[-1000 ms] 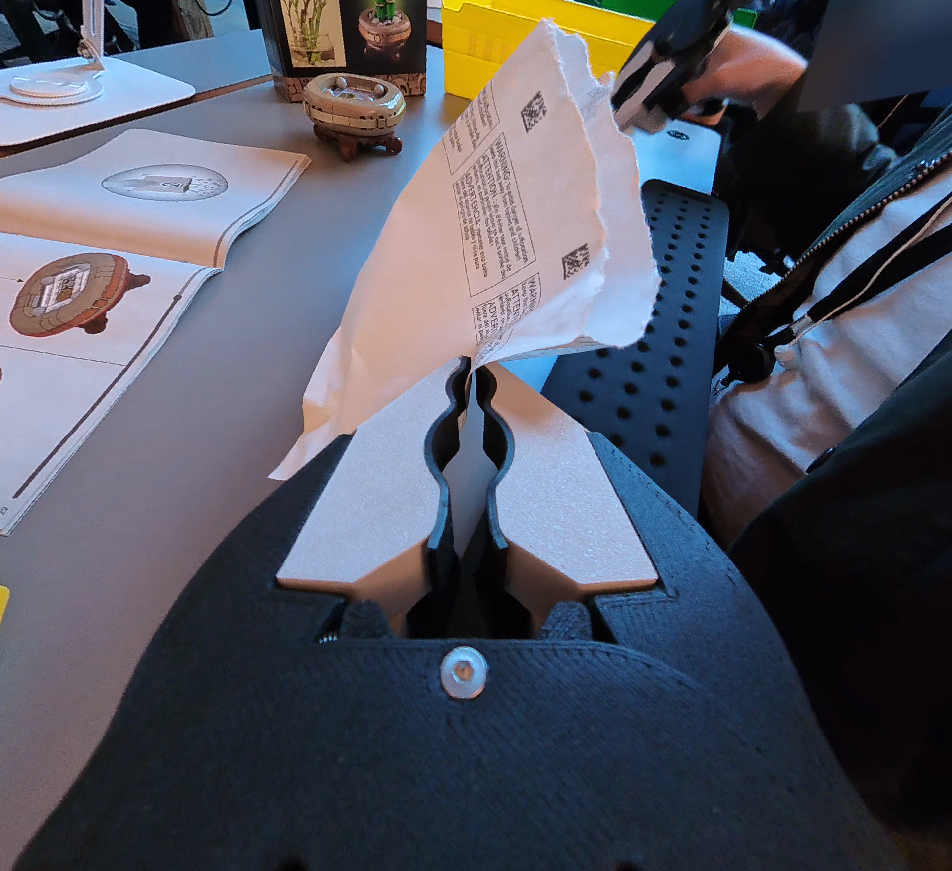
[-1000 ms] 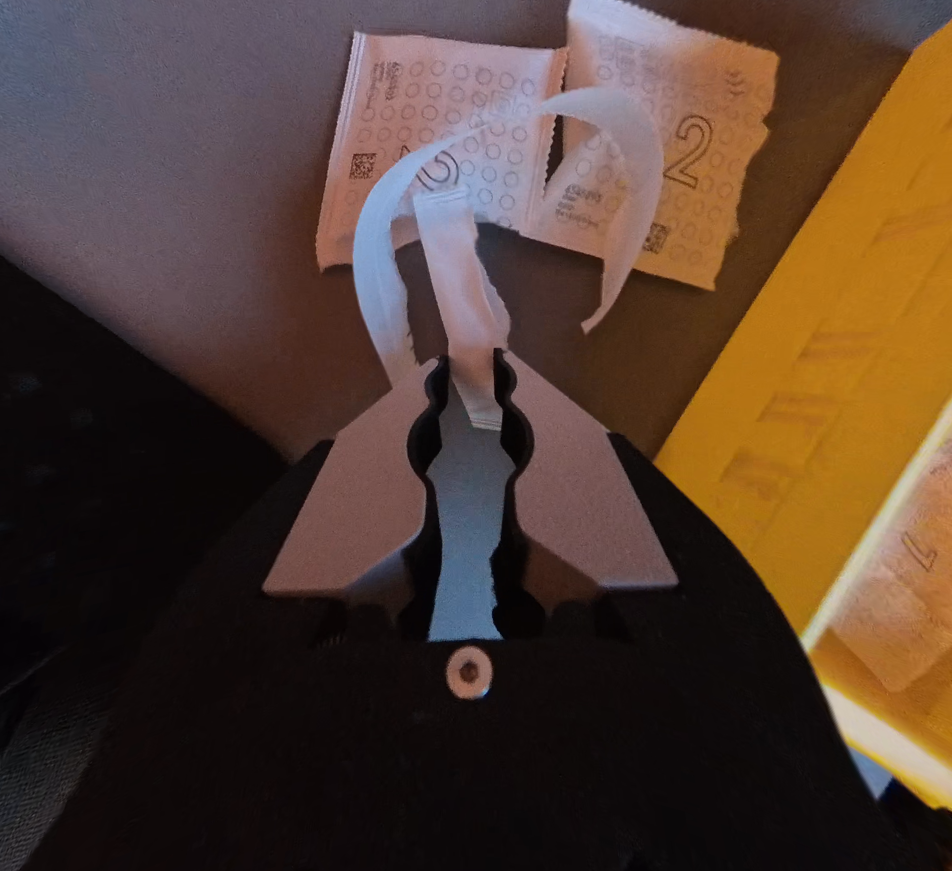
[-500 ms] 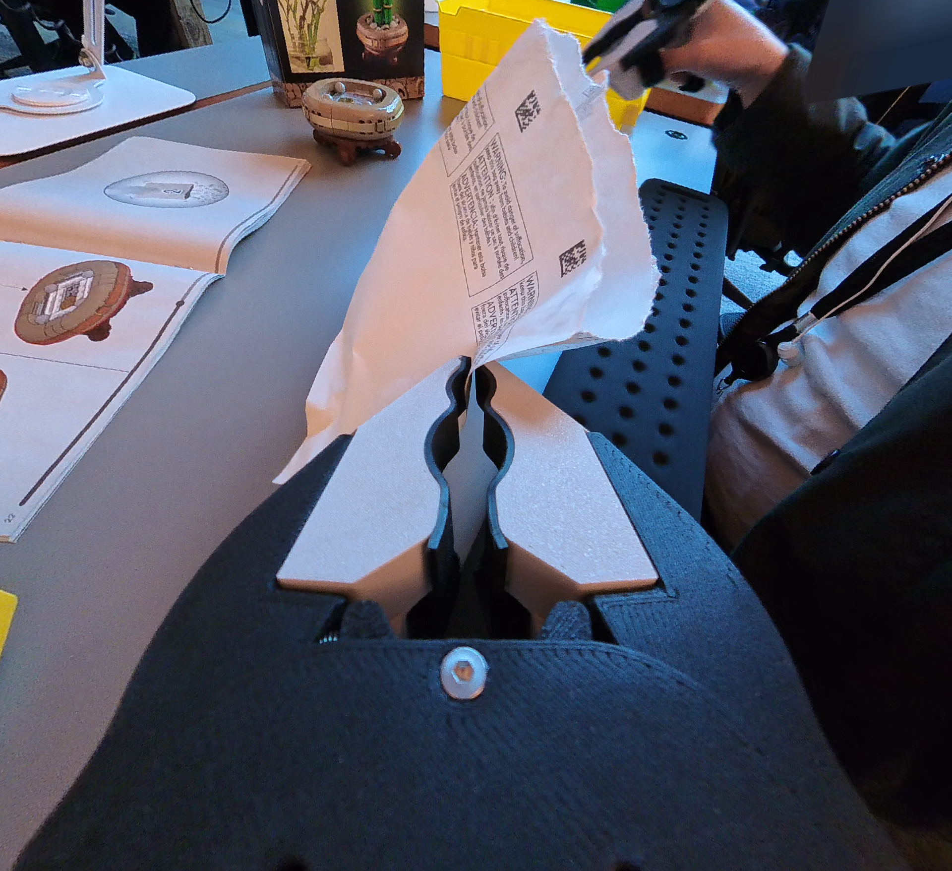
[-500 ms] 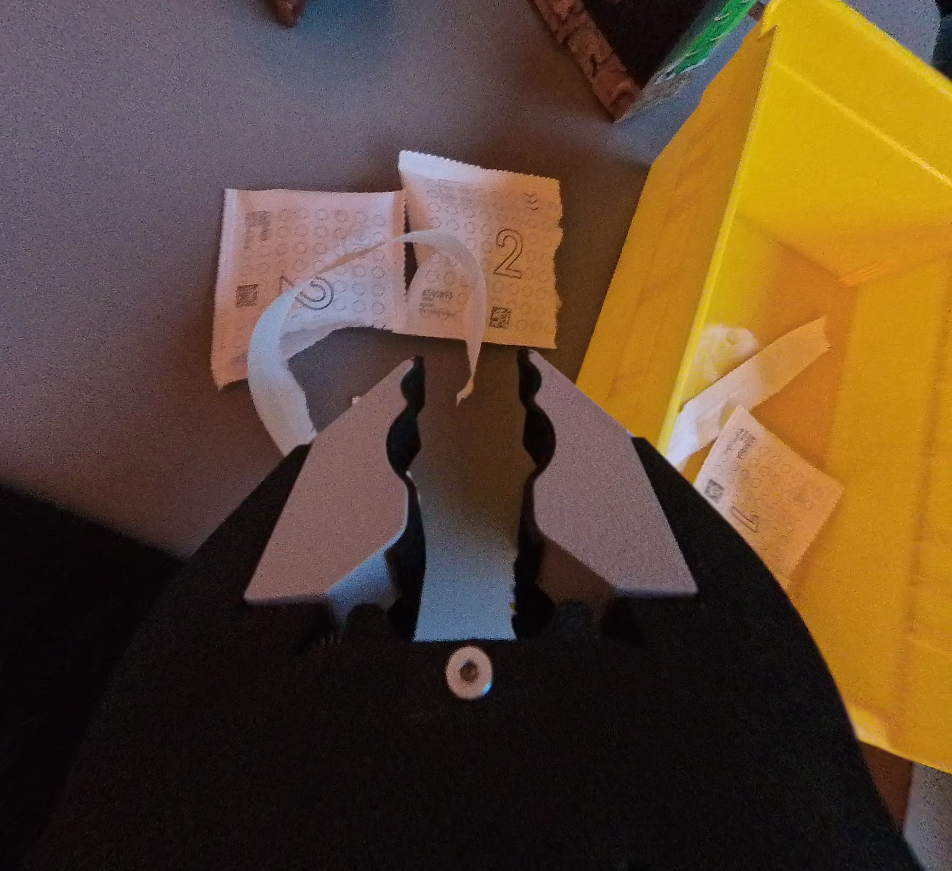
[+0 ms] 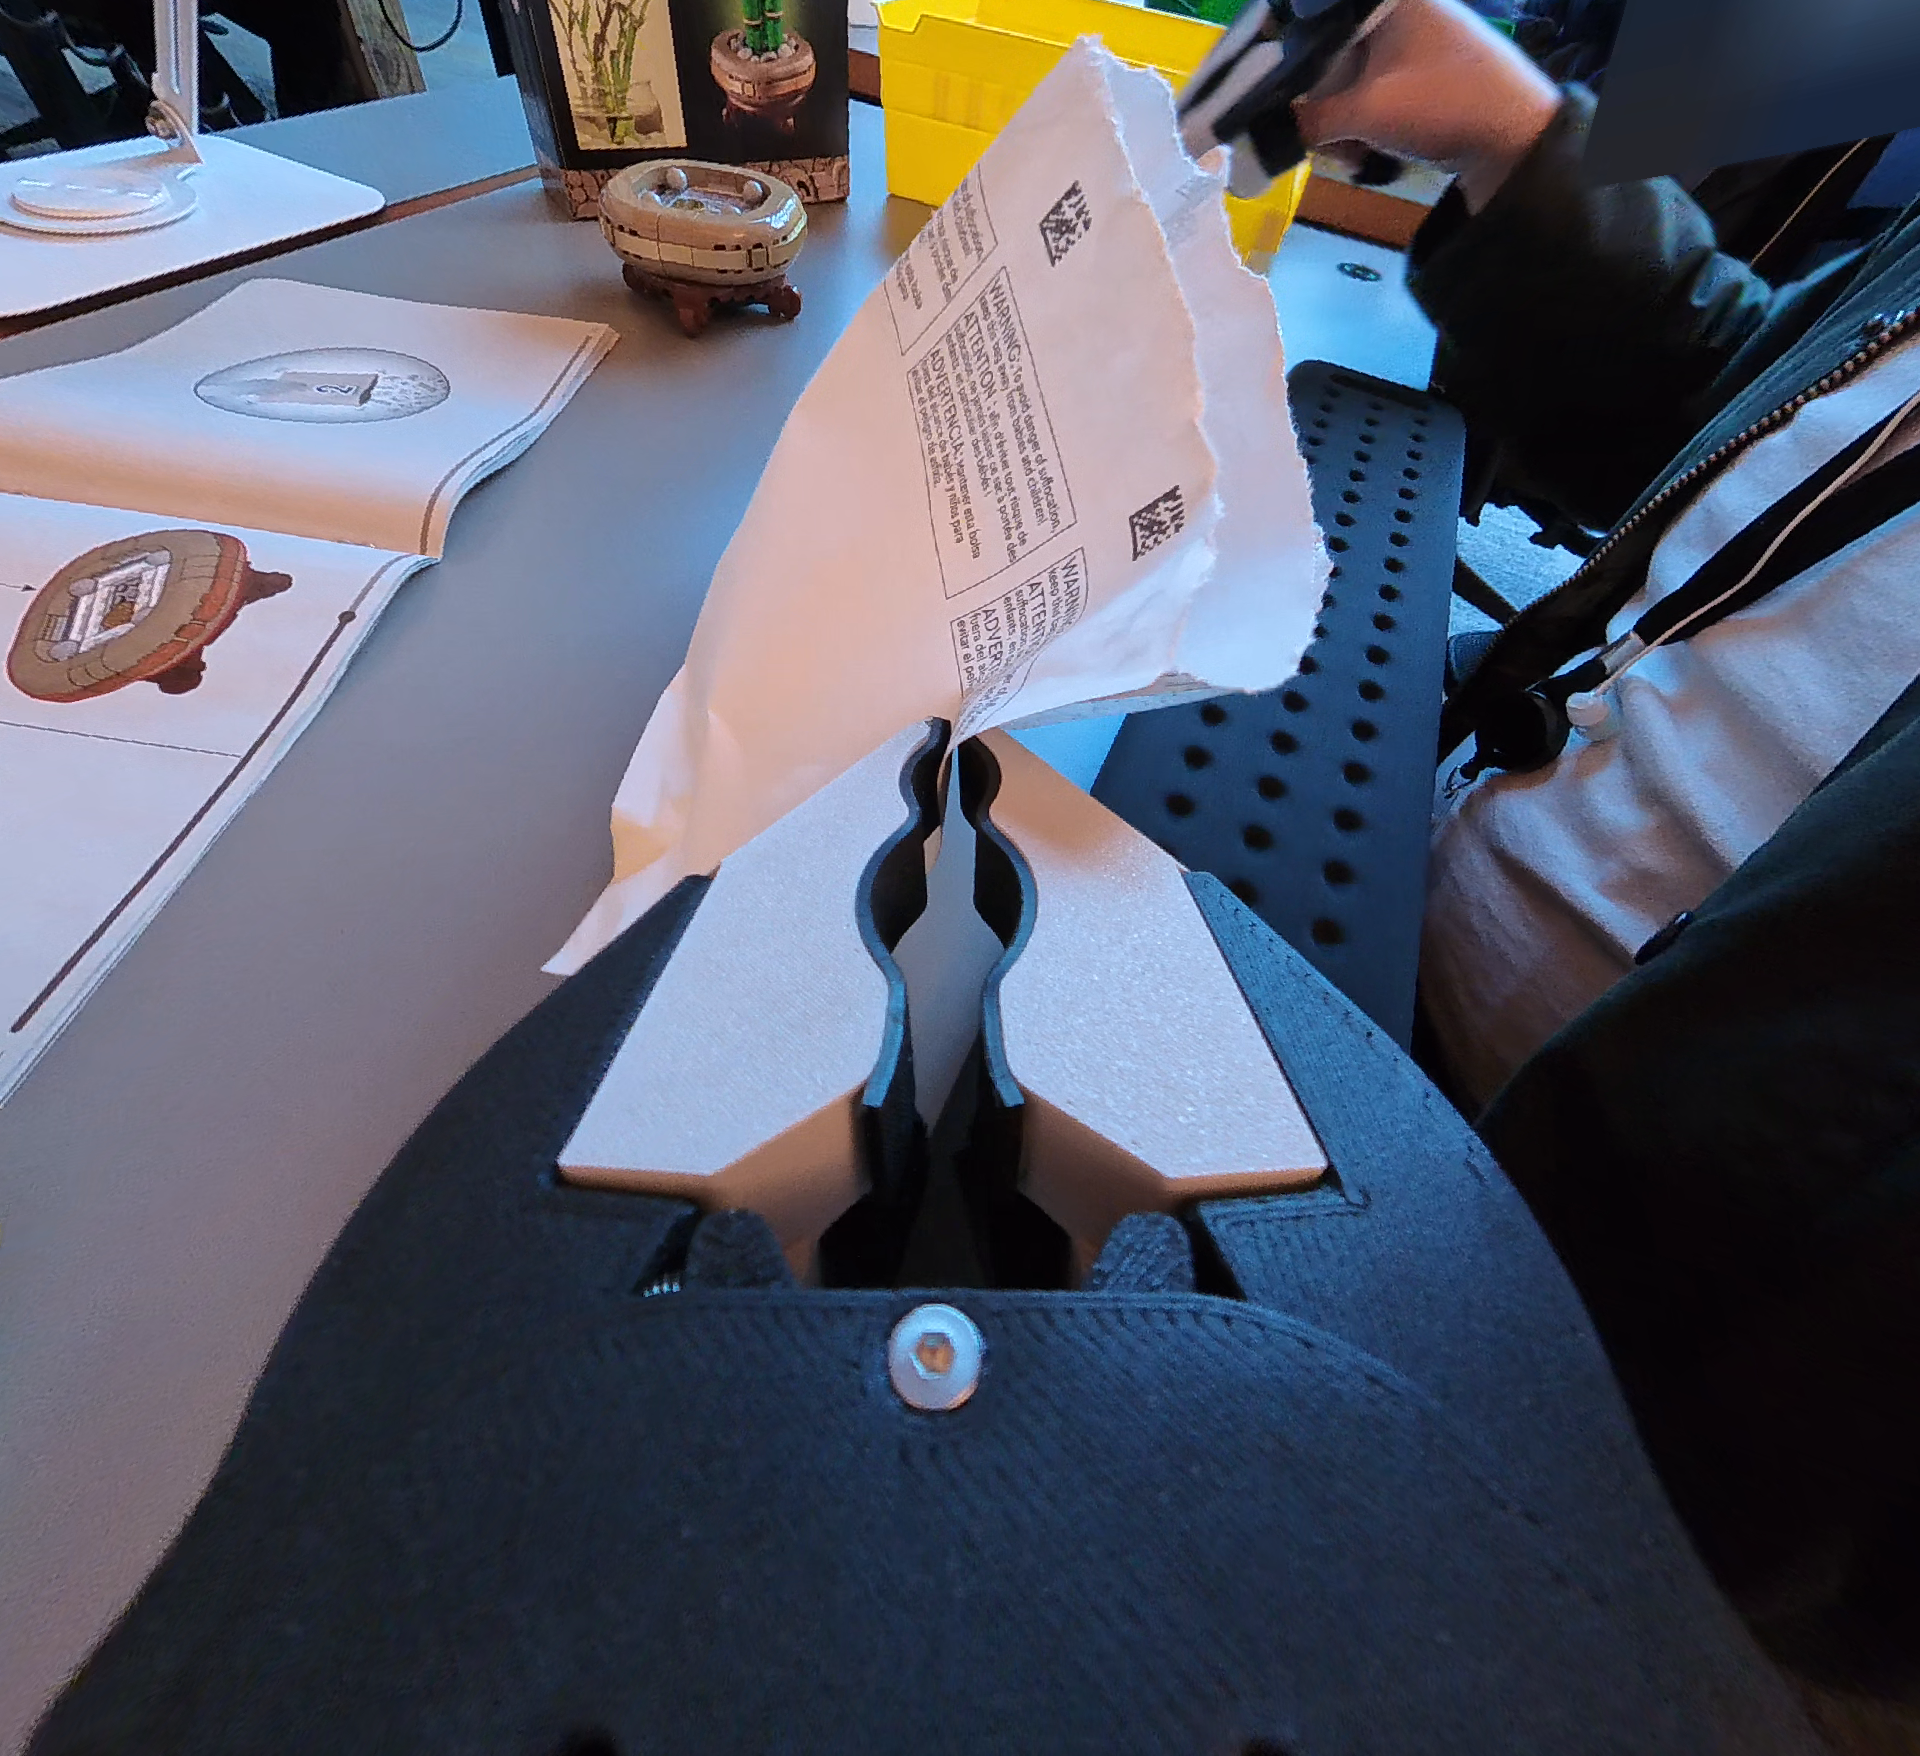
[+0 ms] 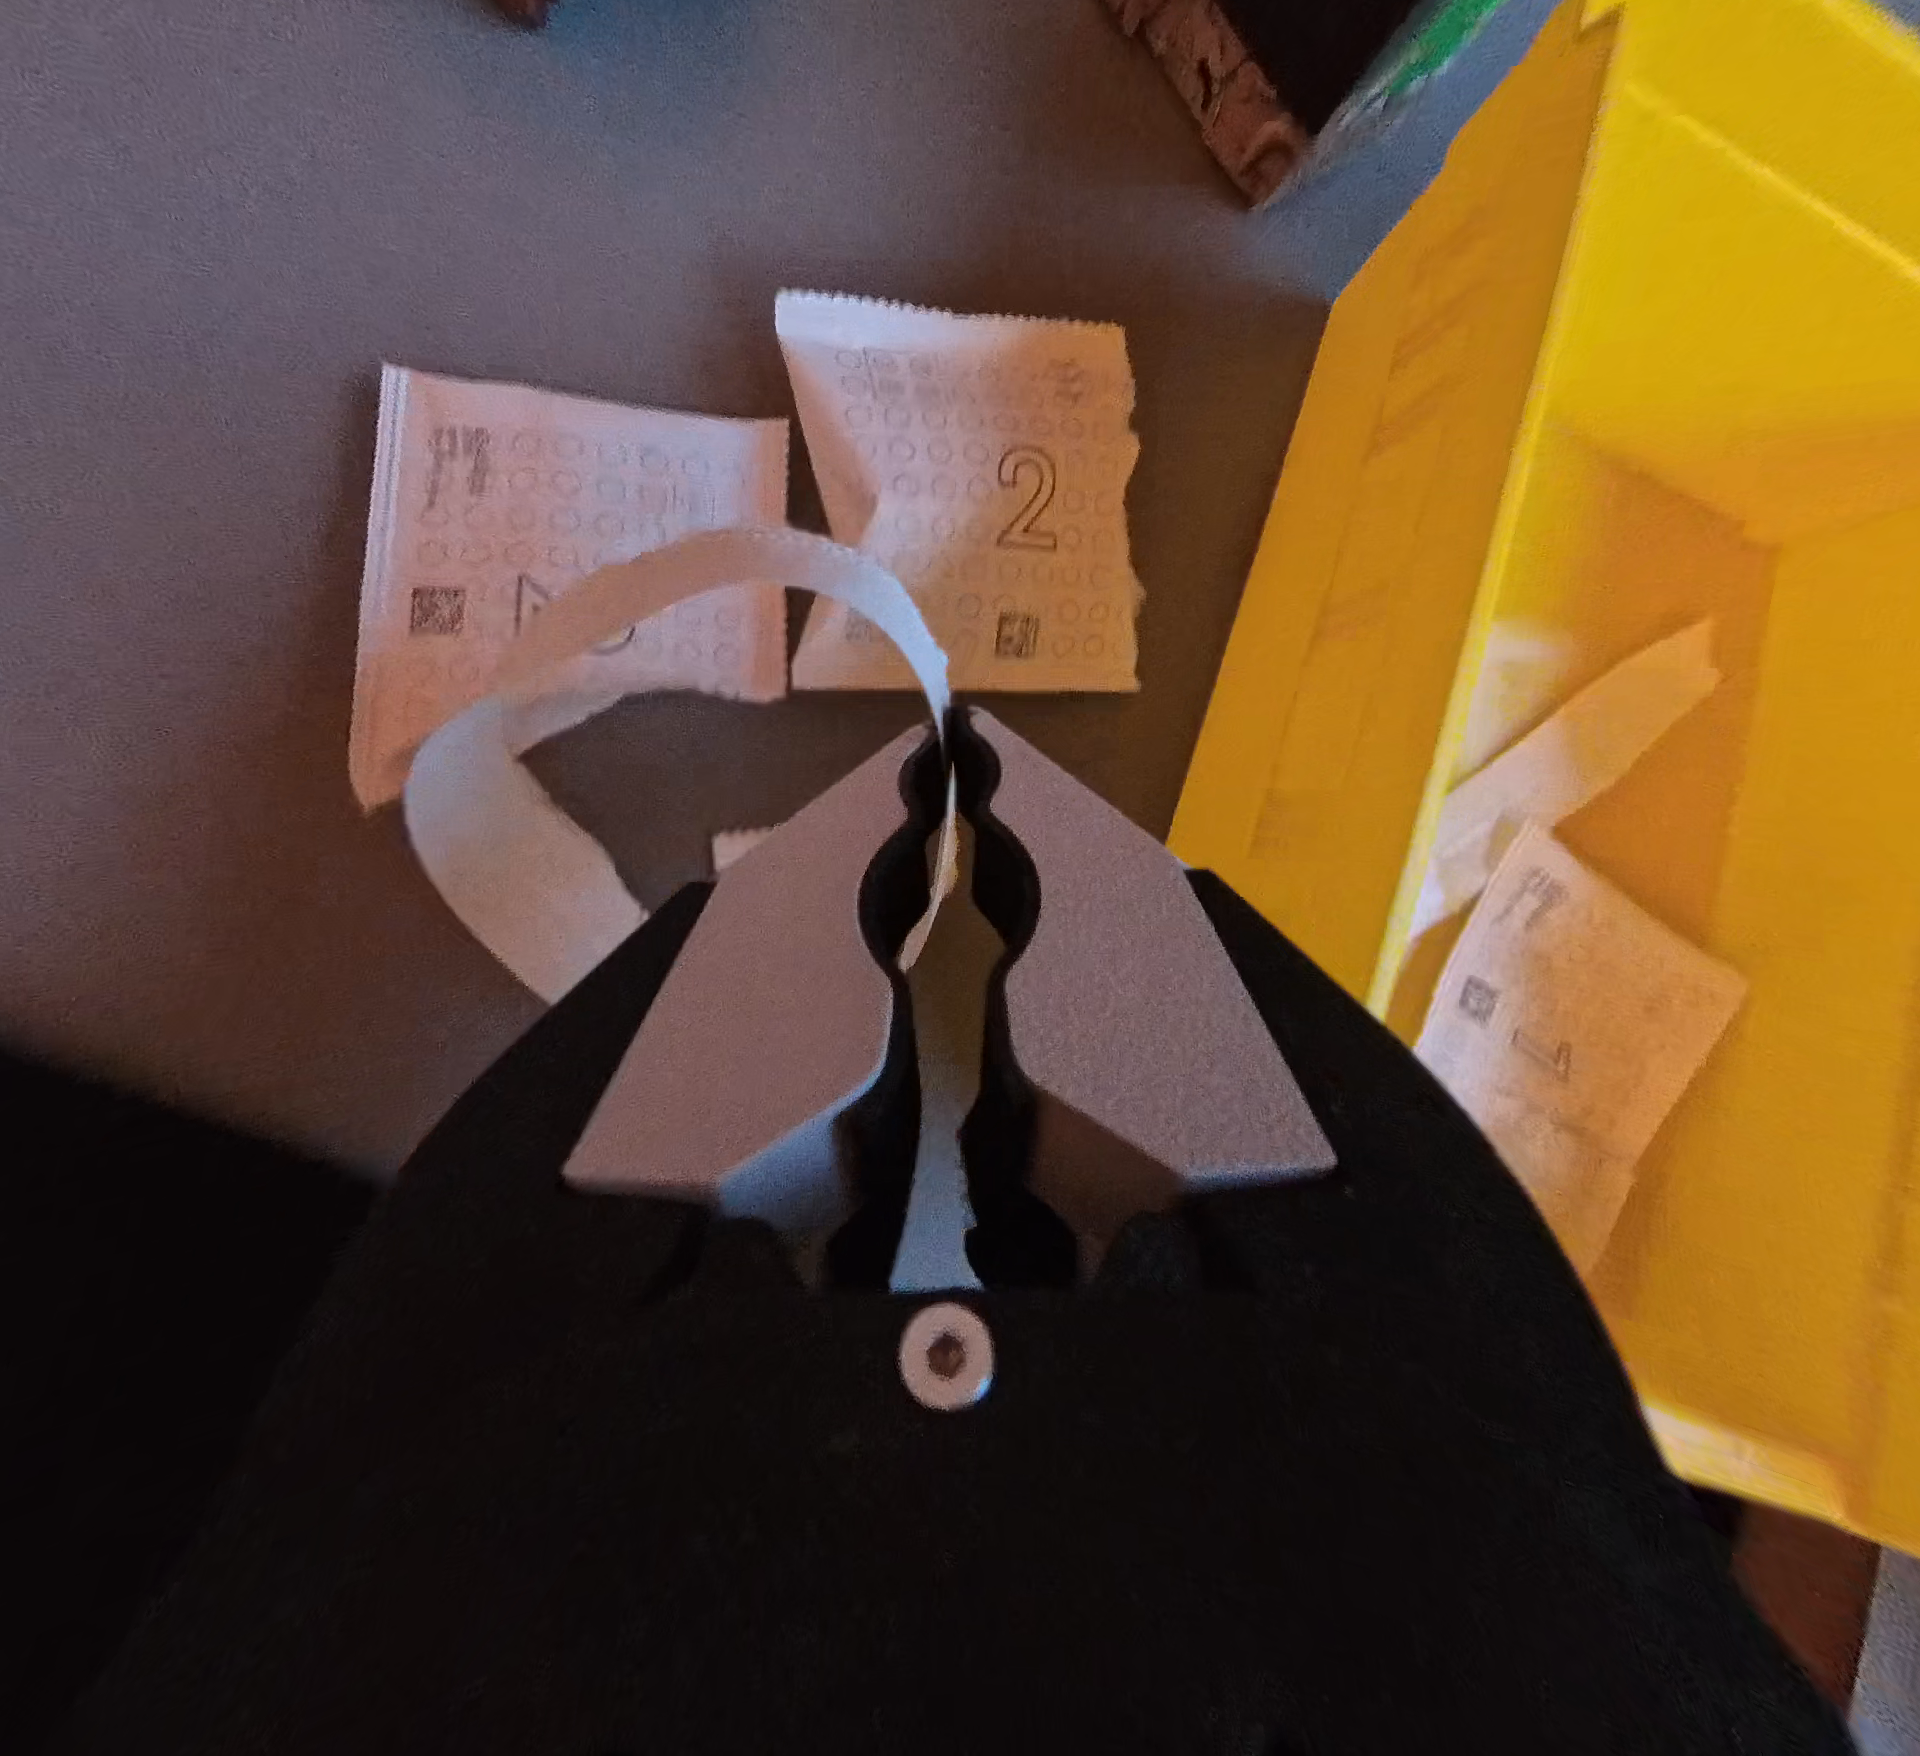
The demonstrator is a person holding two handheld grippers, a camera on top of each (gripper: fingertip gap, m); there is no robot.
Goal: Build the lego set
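My left tongs (image 5: 951,750) are clamped on the lower edge of a torn white paper bag (image 5: 977,501), held upright above the grey desk (image 5: 540,626). My right tongs (image 6: 951,730) are closed on one end of a curled white paper strip (image 6: 727,563), just above two flat numbered bags (image 6: 966,501) lying side by side on the desk. The yellow bin (image 6: 1558,563) stands just right of them, with a strip and another bag inside. The small built lego pot (image 5: 701,236) sits before the set box (image 5: 675,13); the open instruction booklet (image 5: 260,480) lies to the left.
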